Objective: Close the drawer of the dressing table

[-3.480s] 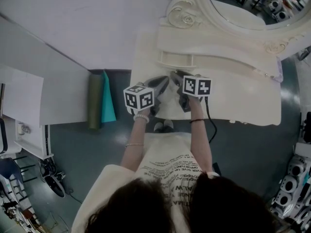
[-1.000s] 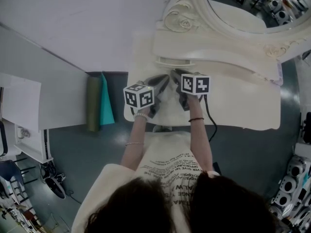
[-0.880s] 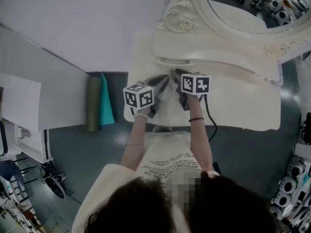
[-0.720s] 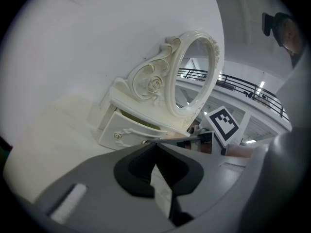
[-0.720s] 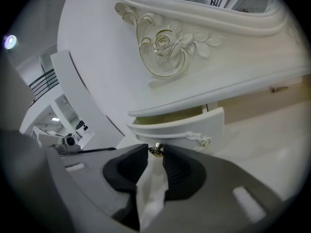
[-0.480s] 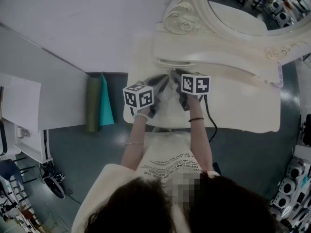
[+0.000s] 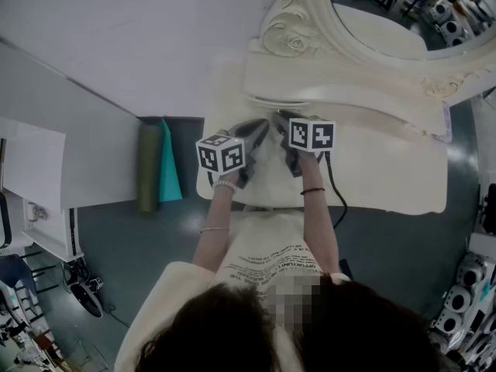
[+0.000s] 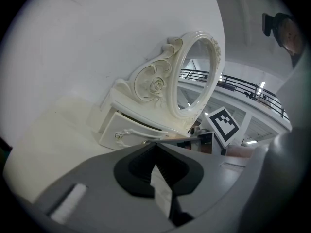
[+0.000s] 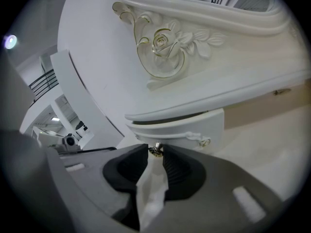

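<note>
One drawer [image 9: 184,127] slightly out under mirror shelf [image 9: 218,93], dark gap showing. Right claw [image 9: 155,149] pinching its knob [image 9: 156,151], likely for steady push inward. Left claw [image 8: 155,142] pressed together, empty, idle alongside over tabletop [image 8: 48,130].

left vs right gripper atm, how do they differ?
The right gripper has its jaws closed on the drawer knob; the left gripper has its jaws shut on nothing. The right gripper faces the drawer head-on; the left gripper sees it off to one side. Both are over the tabletop.
</note>
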Demonstrator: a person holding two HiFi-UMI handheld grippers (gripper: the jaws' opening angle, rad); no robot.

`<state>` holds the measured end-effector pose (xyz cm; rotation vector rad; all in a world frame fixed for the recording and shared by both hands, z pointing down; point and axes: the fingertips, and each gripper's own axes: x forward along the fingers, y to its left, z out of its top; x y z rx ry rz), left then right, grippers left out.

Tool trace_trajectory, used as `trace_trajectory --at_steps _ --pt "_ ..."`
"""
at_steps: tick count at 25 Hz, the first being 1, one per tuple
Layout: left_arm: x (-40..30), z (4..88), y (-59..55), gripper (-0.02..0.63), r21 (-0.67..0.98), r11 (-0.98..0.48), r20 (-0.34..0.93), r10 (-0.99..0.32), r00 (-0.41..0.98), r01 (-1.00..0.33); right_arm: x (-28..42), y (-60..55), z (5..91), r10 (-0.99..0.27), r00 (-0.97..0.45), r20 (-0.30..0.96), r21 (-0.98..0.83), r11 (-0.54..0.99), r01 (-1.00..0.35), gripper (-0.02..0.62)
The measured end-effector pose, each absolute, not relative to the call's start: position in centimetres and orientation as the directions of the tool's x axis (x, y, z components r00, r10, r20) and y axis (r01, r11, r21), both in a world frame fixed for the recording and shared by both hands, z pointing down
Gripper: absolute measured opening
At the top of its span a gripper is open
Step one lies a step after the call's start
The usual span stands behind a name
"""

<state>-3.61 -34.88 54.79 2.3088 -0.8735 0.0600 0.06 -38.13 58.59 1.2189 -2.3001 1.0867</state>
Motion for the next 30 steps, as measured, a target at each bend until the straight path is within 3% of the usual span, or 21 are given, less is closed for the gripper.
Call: trace_trajectory --at_steps 30 --pt "-4.0 55.0 -37.0 -0.002 0.574 -0.547 0.256 -0.588 0.768 -0.610 0.0 -40.5 58.4 -0.583 -0.584 0.565 -0.476 0.348 -0.808 0.103"
